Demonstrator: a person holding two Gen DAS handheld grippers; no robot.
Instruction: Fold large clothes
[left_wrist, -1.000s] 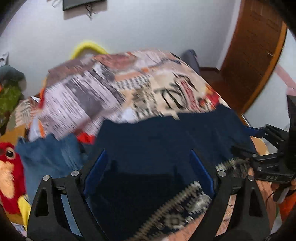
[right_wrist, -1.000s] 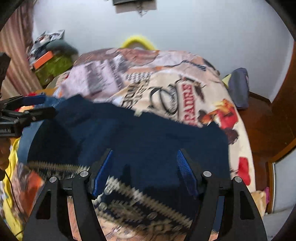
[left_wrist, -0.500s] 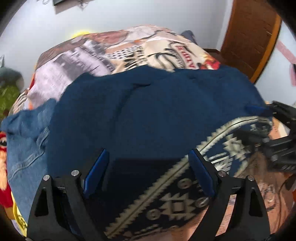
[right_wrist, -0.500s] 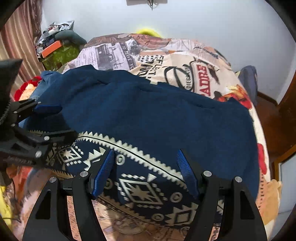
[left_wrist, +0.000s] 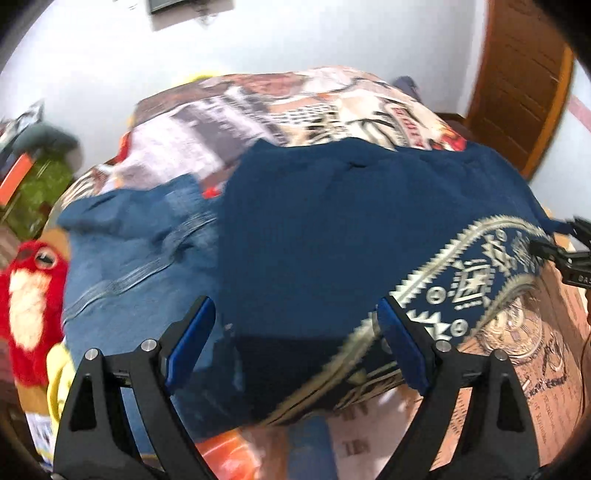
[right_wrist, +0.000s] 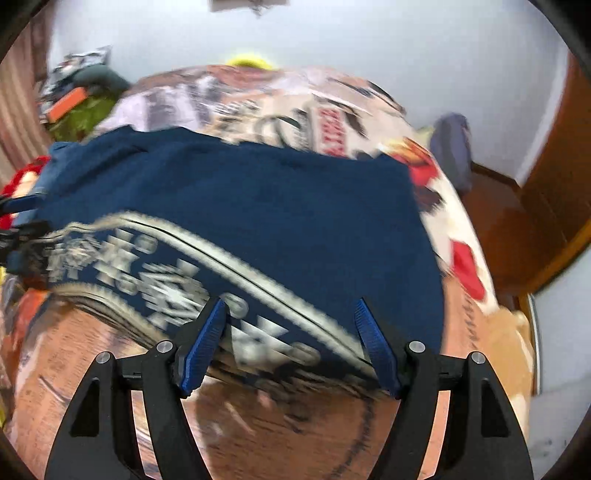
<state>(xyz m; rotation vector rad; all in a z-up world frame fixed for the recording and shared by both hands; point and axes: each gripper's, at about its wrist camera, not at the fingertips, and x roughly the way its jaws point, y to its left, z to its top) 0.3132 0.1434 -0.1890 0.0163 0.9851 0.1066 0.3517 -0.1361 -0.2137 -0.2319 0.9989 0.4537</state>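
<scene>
Sweater (left_wrist: 332, 229) spread flat over bedspread (right_wrist: 258, 417) for folding (patterned band nearest), left gripper (left_wrist: 295, 343) and right gripper (right_wrist: 291, 339) both spread apart, clutching nothing.

A small bedroom with pale walls and a wooden door

A bed (left_wrist: 332, 107) under a printed newspaper-pattern cover fills the room, its far end close to a plain, evenly lit pale wall (right_wrist: 369, 44). A brown wooden door (left_wrist: 517, 81) stands at right above dark wood flooring (right_wrist: 495, 206); a red plush toy (left_wrist: 29, 295) lies at left.
</scene>
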